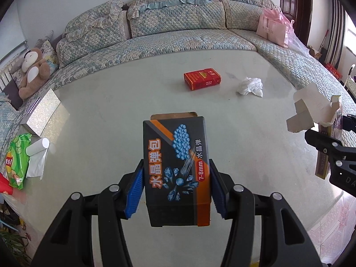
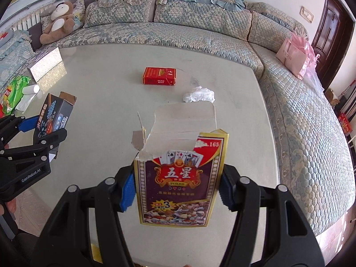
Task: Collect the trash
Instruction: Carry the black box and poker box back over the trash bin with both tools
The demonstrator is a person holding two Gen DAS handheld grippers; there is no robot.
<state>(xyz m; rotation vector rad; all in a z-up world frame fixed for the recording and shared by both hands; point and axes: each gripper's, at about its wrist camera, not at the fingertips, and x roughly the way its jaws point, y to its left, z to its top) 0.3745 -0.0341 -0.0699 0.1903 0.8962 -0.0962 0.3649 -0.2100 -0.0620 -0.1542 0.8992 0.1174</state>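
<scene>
My left gripper (image 1: pixel 176 189) is shut on a black and orange box (image 1: pixel 178 169) with blue beads printed on it, held above the pale table (image 1: pixel 111 102). The same box (image 2: pixel 54 115) and left gripper (image 2: pixel 42 131) show at the left of the right wrist view. My right gripper (image 2: pixel 179 191) is shut on a torn-open playing card box (image 2: pixel 180 178), its white flap raised; this card box (image 1: pixel 316 115) appears at the right edge of the left wrist view. A red cigarette pack (image 1: pixel 202 80) (image 2: pixel 159 76) and a crumpled white tissue (image 1: pixel 251 86) (image 2: pixel 199 95) lie on the table.
A silver tissue box (image 1: pixel 43 113), a roll of white paper (image 1: pixel 37 153) and a green snack bag (image 1: pixel 17 160) sit at the table's left side. A curved quilted sofa (image 1: pixel 178 26) wraps around the far edge, with a plush toy (image 1: pixel 32 71) and a pink bag (image 1: pixel 273 30).
</scene>
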